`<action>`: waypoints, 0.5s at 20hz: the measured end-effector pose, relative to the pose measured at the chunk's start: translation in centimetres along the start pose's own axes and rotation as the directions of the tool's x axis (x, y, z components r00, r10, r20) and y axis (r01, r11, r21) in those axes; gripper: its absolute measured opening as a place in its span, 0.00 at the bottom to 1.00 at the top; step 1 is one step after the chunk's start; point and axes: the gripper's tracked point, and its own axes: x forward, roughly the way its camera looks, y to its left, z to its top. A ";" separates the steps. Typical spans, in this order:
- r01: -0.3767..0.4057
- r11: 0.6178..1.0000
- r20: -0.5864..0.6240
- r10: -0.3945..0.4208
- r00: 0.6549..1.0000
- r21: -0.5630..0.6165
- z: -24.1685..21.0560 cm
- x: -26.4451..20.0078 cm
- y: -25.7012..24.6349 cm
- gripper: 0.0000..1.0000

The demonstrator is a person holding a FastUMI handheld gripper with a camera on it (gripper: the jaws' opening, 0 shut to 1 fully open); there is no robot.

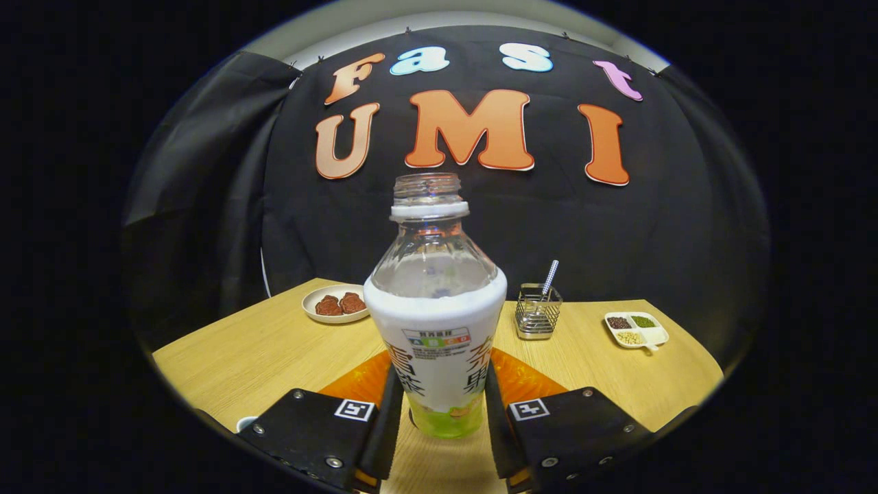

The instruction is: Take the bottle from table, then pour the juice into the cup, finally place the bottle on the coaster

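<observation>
The pale wooden table [274, 350] spreads ahead of me. My claw [439, 425] is clamped on the upright, capless clear plastic bottle with a white label [437, 343], both fingers pressing its sides. At two o'clock beyond it stands a wire mesh holder [538, 312].

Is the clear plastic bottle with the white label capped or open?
Open: the clear plastic bottle, upright between the gripper fingers, shows bare neck threads, no cap.
</observation>
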 end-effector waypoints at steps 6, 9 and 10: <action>0.005 1.000 -0.069 -0.004 0.998 0.019 -3.4 3.9 -0.4 0.57; 0.004 0.999 -0.093 0.000 0.996 0.042 -4.4 5.2 -0.6 0.57; 0.005 0.999 -0.097 -0.001 0.995 0.048 -4.6 5.6 -0.3 0.57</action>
